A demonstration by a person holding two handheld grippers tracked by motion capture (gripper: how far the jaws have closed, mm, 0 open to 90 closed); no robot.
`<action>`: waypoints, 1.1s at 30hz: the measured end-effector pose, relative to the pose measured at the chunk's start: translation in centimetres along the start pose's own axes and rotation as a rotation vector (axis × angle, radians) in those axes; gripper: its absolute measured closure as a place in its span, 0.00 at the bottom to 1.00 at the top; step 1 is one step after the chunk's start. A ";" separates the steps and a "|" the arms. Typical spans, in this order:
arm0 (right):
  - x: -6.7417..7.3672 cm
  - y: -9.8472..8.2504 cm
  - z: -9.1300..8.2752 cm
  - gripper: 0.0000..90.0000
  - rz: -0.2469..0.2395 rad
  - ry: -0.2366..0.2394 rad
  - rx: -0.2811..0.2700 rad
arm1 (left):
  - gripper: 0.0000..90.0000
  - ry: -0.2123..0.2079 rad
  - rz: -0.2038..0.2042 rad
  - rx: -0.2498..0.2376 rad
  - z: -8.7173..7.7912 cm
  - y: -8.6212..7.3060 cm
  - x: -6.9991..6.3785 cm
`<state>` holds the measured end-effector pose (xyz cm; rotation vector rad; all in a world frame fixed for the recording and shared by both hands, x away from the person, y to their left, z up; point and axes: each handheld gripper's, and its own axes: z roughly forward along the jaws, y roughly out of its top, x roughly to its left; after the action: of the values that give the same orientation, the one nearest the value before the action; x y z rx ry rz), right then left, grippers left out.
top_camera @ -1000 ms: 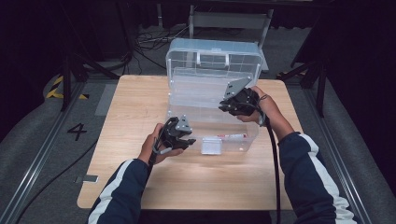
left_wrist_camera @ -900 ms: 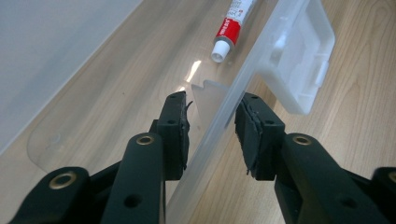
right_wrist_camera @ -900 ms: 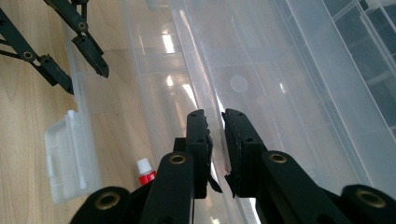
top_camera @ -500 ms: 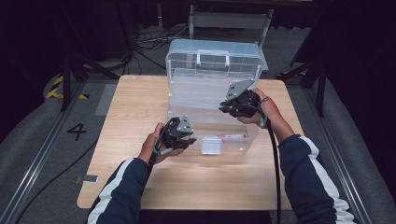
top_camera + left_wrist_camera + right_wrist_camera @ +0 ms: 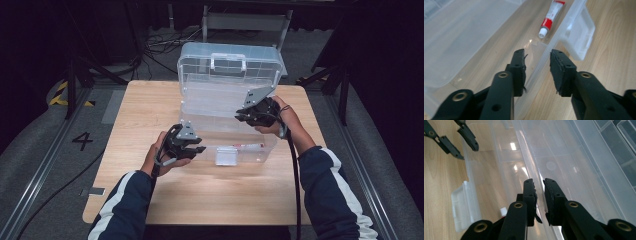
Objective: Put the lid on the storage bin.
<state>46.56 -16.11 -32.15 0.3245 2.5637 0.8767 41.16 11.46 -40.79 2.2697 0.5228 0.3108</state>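
Steadying an open clear box (image 5: 227, 102) mid-table: light, thin, slick, flexy plastic; best gripped on walls, not lid. Left tongs (image 5: 537, 56) narrowed astride near wall, gap each side. Right tongs (image 5: 539, 182) pinched on right wall. Left gripper view adds tube (image 5: 550, 17) inside and latch (image 5: 580, 35).

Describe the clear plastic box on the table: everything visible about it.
The clear plastic box sits open at the middle of the wooden table, its lid raised upright at the far side, with a handle on top. A white latch tab hangs on the near wall. Inside lies a red-and-white tube. The left tongs straddle the near wall, a gap showing at one pad. The right tongs pinch a thin wall at the right.
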 end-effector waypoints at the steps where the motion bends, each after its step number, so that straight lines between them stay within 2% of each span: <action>1: 0.0 0.0 0.0 0.89 0.000 0.000 0.000 | 0.77 0.004 0.010 0.000 -0.3 -0.1 0.0; 6: 0.1 0.0 0.0 0.89 0.003 -0.003 -0.002 | 0.87 0.016 0.000 -0.017 -1.2 -0.4 0.3; 13: 0.3 -0.2 0.0 0.89 0.002 0.005 0.000 | 0.88 0.012 -0.001 -0.017 -1.8 -0.6 0.6; 19: 0.4 -0.4 0.0 0.89 0.000 0.002 -0.009 | 0.88 0.047 -0.020 -0.033 -3.4 -1.2 1.2; 23: 0.5 -0.4 0.0 0.88 0.006 0.001 -0.012 | 0.93 0.090 -0.043 -0.050 -5.1 -1.7 2.2; 26: 0.5 -0.5 0.0 0.88 0.007 -0.002 -0.017 | 0.95 0.109 -0.079 -0.072 -6.1 -2.0 3.5; 30: 0.5 -0.5 0.0 0.88 0.008 -0.003 -0.021 | 1.00 0.119 -0.081 -0.092 -6.6 -2.0 4.3; 31: 0.6 -0.5 0.0 0.88 0.012 -0.002 -0.022 | 1.00 0.139 -0.087 -0.094 -6.7 -1.9 4.7; 33: 0.6 -0.6 0.0 0.88 0.009 -0.003 -0.021 | 1.00 0.149 -0.088 -0.094 -6.7 -1.7 5.1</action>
<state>45.99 -16.35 -32.65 0.3317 2.5503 0.9050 42.70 19.12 -37.27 2.1368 0.6694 0.4524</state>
